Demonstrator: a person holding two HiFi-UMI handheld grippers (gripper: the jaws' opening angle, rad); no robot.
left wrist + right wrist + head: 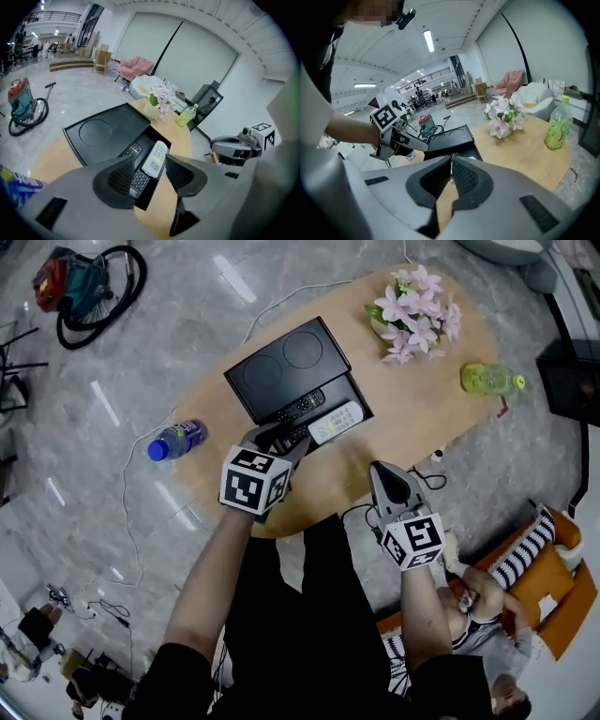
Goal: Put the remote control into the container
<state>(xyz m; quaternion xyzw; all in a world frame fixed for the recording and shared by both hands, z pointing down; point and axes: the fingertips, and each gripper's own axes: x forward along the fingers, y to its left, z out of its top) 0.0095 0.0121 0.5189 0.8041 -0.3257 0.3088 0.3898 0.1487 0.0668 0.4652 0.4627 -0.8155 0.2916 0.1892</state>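
Observation:
A black container [358, 396] lies on the oval wooden table [422, 418], its flat lid [286, 367] slid back over the far half. A white remote [335, 422] lies in the uncovered part beside a black remote [298, 410]. In the left gripper view the white remote [154, 158] and the black remote [133, 176] show beyond the jaws. My left gripper [281, 439] hangs open and empty over the container's near end. My right gripper [382, 470] is shut and empty by the table's near edge, apart from the box.
A pot of pink flowers [417, 315] and a green bottle [489, 379] stand at the table's right end. A blue bottle [176, 440] lies at its left edge. A vacuum cleaner [80, 282] and cables are on the floor; a person [497, 596] sits at lower right.

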